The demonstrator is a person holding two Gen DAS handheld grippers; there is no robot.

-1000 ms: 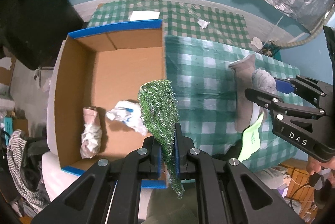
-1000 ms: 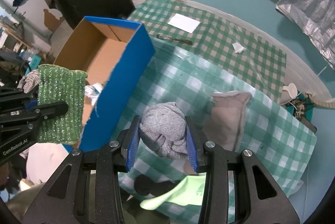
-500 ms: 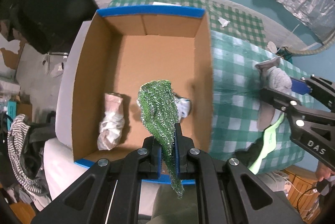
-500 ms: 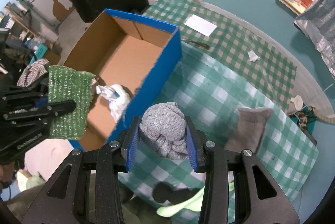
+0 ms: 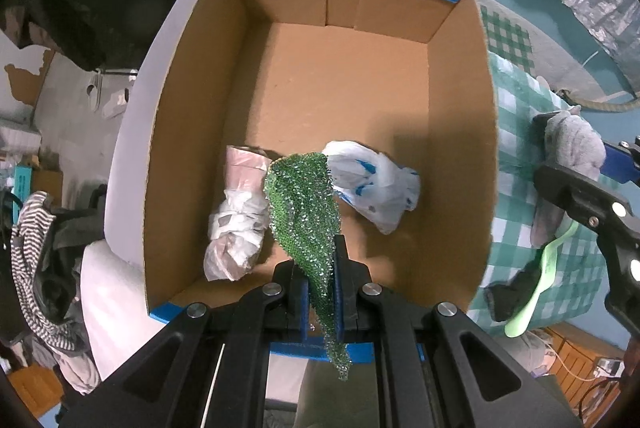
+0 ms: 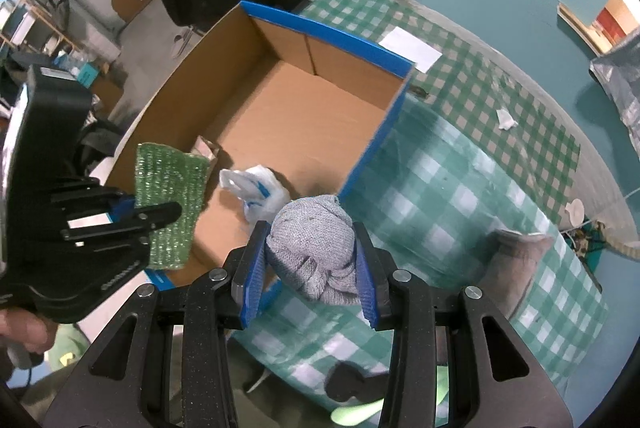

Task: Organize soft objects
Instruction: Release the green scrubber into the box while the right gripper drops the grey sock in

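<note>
Swinging over from the table, the left claw (image 5: pixel 320 278), clamped on the green cloth (image 5: pixel 306 200), now hangs above the cardboard box (image 5: pixel 456 132) beside two bagged bundles, ready to drop. Right claw (image 6: pixel 308 266) grips the grey sock ball (image 6: pixel 314 248) just outside the box.

The cardboard box (image 5: pixel 192 132) stands open-topped, its far half of bare floor toward 12 o'clock. Near the front wall, a white plastic bag (image 5: pixel 376 184) at 1 o'clock and a pinkish crumpled bundle (image 5: pixel 236 220) at 10 o'clock leave a narrow gap between them.
</note>
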